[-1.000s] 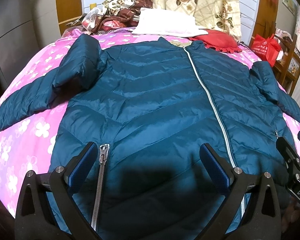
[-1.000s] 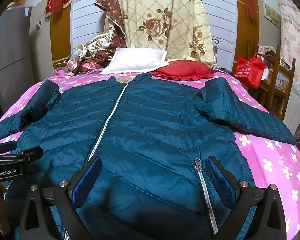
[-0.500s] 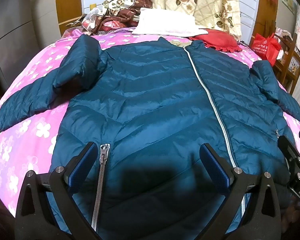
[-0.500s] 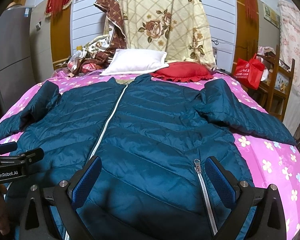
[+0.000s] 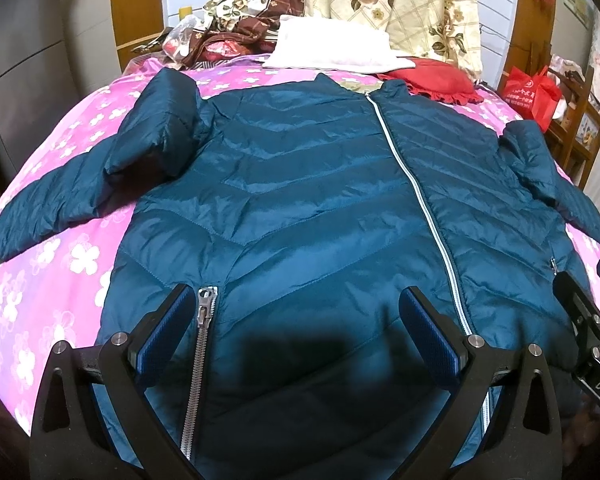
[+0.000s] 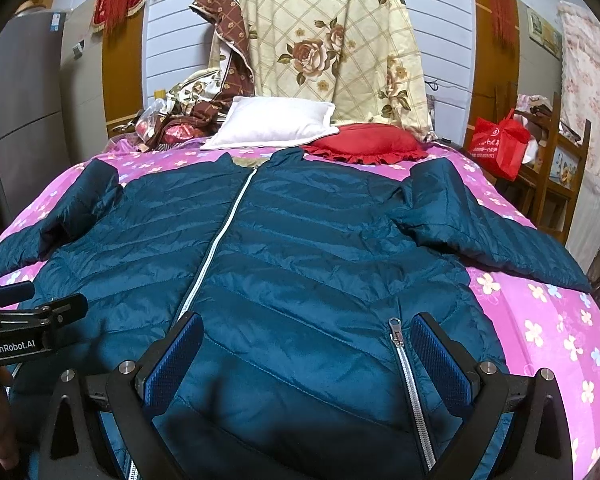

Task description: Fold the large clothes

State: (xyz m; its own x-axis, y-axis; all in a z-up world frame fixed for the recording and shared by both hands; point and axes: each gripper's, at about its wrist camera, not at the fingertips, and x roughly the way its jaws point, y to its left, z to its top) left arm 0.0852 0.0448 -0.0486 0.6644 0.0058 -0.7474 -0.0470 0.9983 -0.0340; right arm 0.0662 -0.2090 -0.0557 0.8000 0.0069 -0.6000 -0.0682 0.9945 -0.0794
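Observation:
A teal quilted puffer jacket (image 5: 300, 208) lies front up and zipped on the pink flowered bed (image 5: 60, 256), collar toward the pillows, both sleeves spread out to the sides. The same jacket (image 6: 300, 264) fills the right wrist view. My left gripper (image 5: 296, 312) hovers open over the jacket's lower left panel, beside a pocket zipper (image 5: 204, 312), holding nothing. Over the lower right panel my right gripper (image 6: 306, 340) stands open and empty, a pocket zipper (image 6: 396, 336) near its right finger. Each gripper shows at the edge of the other's view.
A white pillow (image 6: 272, 122) and a red cushion (image 6: 364, 144) lie at the head of the bed under a hanging floral quilt (image 6: 332, 40). A red bag (image 6: 498, 142) and wooden shelving (image 6: 556, 168) stand to the right. Grey cabinets (image 5: 24, 64) stand left.
Both grippers have drifted slightly back and tilted up, so the jacket sits a little lower in view. Jaws stay open; the jacket has not moved.

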